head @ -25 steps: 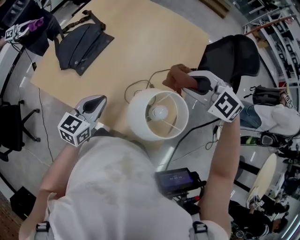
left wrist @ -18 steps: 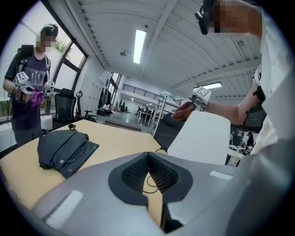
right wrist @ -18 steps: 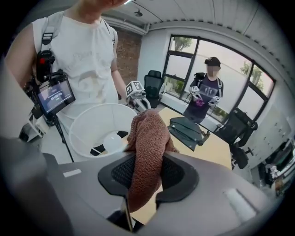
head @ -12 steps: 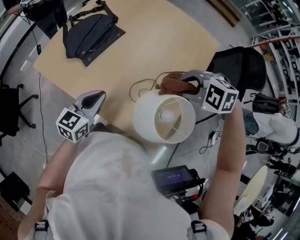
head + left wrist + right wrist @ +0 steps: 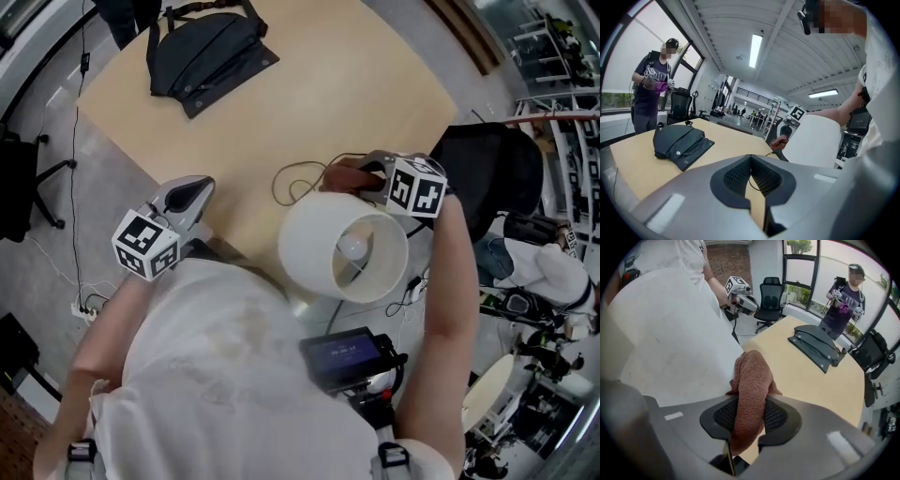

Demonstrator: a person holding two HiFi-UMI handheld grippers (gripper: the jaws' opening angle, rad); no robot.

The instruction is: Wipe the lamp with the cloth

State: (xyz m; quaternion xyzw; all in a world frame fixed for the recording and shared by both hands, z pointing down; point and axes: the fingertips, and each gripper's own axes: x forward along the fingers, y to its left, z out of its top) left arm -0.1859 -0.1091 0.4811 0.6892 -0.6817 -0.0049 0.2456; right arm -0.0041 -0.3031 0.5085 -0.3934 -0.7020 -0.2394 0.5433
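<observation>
Rust-brown knitted cloth (image 5: pixel 752 371) is pinched between the dark ribbed pads of the right gripper (image 5: pixel 749 401). Its jaws stand narrow and clamp the folded bundle. The cloth's long axis runs along the jaws: a rounded fold sticks out past the tips and a shorter end hangs back behind the pads. In the head view this gripper (image 5: pixel 370 172) points steeply down at the far side of the lamp, with the cloth (image 5: pixel 345 176) at the shade's far rim. From the right gripper view the fold lies against, or just beside, the white outer wall of the lamp (image 5: pixel 670 333); which of the two I cannot tell.

The lamp (image 5: pixel 323 239) stands at the near edge of the pale wooden table (image 5: pixel 309 94), close in front of the person. Its axis is roughly upright. The shade's open top faces the head camera, so the bulb (image 5: pixel 353 247) and the thin wire spokes show inside. A thin cable (image 5: pixel 295 178) loops on the table just beyond the shade.

The left gripper (image 5: pixel 195 187) is off to the lamp's left, well apart from it and pointing across the table. Its jaws (image 5: pixel 750 159) are together at the tips and hold nothing.

Farther out, a dark bag (image 5: pixel 211 52) lies flat near the table's far edge. Another person (image 5: pixel 846 301) stands beyond the table by the windows.
</observation>
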